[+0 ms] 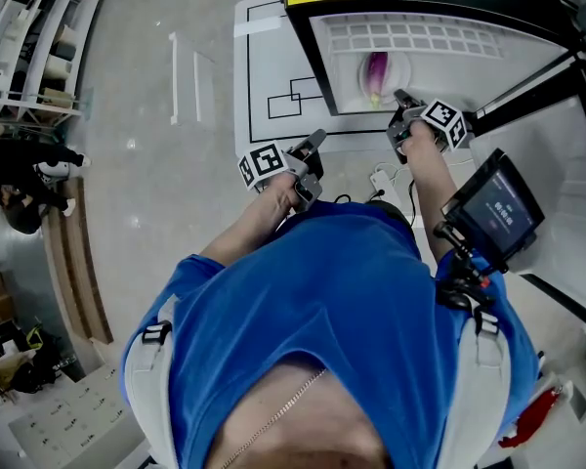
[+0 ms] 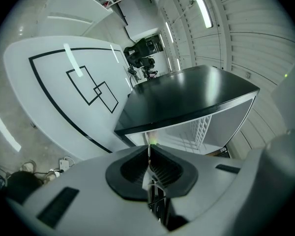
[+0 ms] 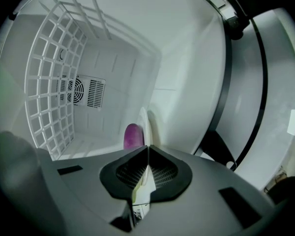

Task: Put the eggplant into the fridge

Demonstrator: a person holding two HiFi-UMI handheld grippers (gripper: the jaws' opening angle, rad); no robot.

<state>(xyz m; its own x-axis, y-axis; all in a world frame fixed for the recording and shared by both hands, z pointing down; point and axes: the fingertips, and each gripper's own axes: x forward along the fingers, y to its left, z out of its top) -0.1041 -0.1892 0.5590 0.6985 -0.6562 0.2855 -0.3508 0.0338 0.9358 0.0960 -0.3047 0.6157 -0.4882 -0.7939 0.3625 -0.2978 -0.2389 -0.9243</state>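
In the head view the fridge (image 1: 488, 71) stands open in front of the person. The eggplant (image 1: 376, 74) lies inside it, on what seems to be a white plate (image 1: 396, 71). So the main part of the task looks done. The right hand-held gripper (image 1: 403, 101) is at the front edge of the fridge, just beside the eggplant but not touching it; I judge it has nothing more to carry. The left hand-held gripper (image 1: 313, 145) is low and outside the fridge, near a white floor mat (image 1: 264, 66), probably to be out of the way.

In the left gripper view the jaws are pressed together with nothing between them, and they look toward the black top of the fridge.

In the right gripper view the jaws are also pressed together and empty. Beyond them the eggplant rests against the plate, and a wire rack (image 3: 49, 82) is at the left. In my judgement only the door (image 1: 557, 154) is left to be closed.
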